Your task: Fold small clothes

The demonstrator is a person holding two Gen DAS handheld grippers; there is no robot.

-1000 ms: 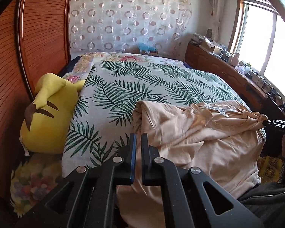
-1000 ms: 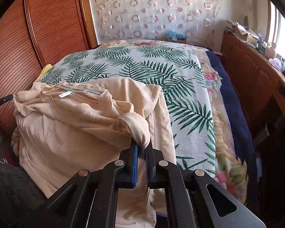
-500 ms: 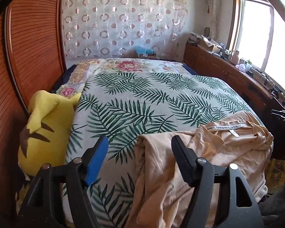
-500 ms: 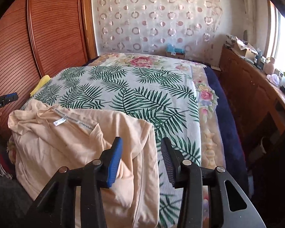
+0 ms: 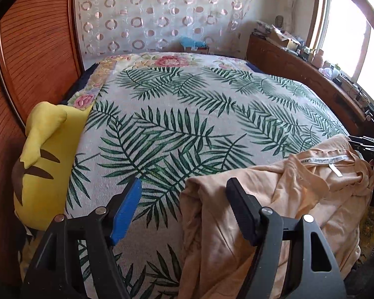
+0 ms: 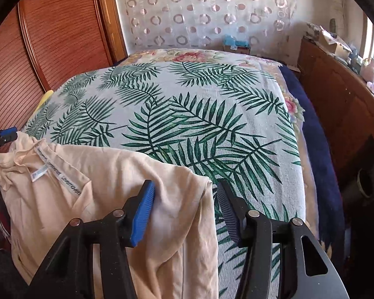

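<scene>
Peach shirt (image 5: 274, 214) lies bunched at the near edge of the palm-print bedspread (image 5: 187, 114), draped over it, directly ahead of the left gripper (image 5: 182, 199) and right gripper (image 6: 184, 201), both spread apart and empty; it risks sliding off.
</scene>
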